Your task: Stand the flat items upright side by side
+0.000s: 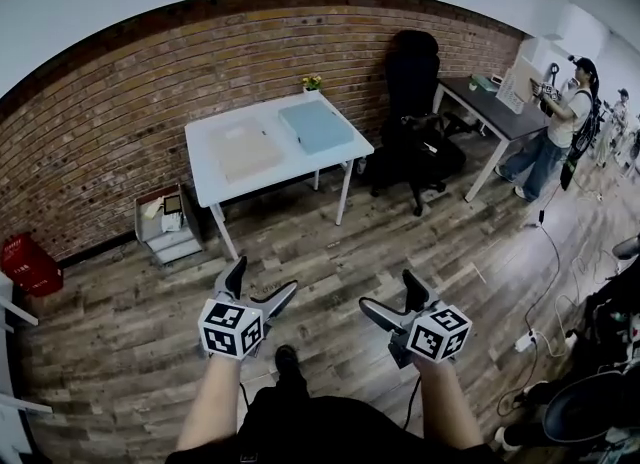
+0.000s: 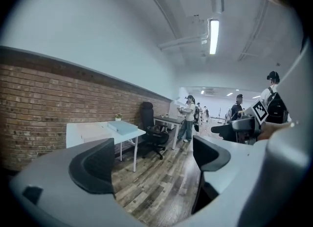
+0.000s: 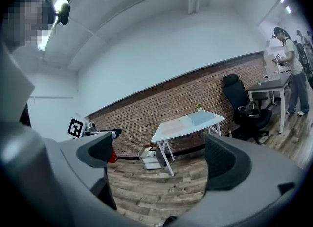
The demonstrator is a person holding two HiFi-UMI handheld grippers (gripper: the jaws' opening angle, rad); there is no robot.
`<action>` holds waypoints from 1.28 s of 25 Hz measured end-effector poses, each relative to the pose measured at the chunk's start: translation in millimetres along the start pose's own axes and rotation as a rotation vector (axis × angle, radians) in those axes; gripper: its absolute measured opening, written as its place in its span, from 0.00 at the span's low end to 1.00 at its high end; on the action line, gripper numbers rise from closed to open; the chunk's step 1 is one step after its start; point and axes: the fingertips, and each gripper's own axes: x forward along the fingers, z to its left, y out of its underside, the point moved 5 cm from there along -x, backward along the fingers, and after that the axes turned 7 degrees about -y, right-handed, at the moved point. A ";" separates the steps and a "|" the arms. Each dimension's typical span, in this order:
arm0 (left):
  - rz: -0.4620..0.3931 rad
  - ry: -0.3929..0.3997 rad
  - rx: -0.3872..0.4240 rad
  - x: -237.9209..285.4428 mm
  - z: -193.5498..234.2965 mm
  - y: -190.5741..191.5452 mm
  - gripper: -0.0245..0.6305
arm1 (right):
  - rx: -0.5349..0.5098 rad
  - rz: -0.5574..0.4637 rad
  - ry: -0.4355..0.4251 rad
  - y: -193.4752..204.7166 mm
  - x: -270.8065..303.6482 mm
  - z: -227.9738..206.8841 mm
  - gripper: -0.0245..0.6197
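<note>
Work had not begun: the tan flat item [image 1: 245, 150] and blue flat item [image 1: 316, 126] lay flat on the white table [image 1: 201, 154], well apart from the left gripper [image 1: 264, 278] and right gripper [image 1: 387, 292], both wide open and empty.

Black office chair [image 1: 414, 77] beside a dark desk [image 1: 492, 112], brick wall [image 1: 110, 122] behind, red crate [image 1: 30, 264] at far left

Left tool [image 1: 264, 276], right tool [image 1: 387, 290] — grey, dark-padded, black-and-white marker cubes [image 1: 231, 329]
</note>
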 end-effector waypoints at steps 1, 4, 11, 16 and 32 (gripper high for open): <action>0.004 -0.003 -0.009 11.1 10.8 -1.0 0.82 | 0.004 0.006 0.005 -4.6 13.5 -8.9 0.94; 0.025 -0.004 -0.024 41.7 43.4 -4.3 0.82 | 0.017 0.014 0.008 -20.2 58.1 -31.8 0.94; 0.077 -0.063 -0.044 86.9 133.9 -12.3 0.82 | 0.053 0.118 -0.069 -25.0 181.9 -61.9 0.94; 0.089 -0.092 -0.059 98.5 183.9 -20.6 0.82 | 0.053 0.162 -0.136 -33.6 249.4 -57.1 0.94; 0.204 -0.129 -0.142 212.4 248.0 -23.4 0.82 | 0.107 0.213 -0.269 -65.1 370.3 -155.8 0.94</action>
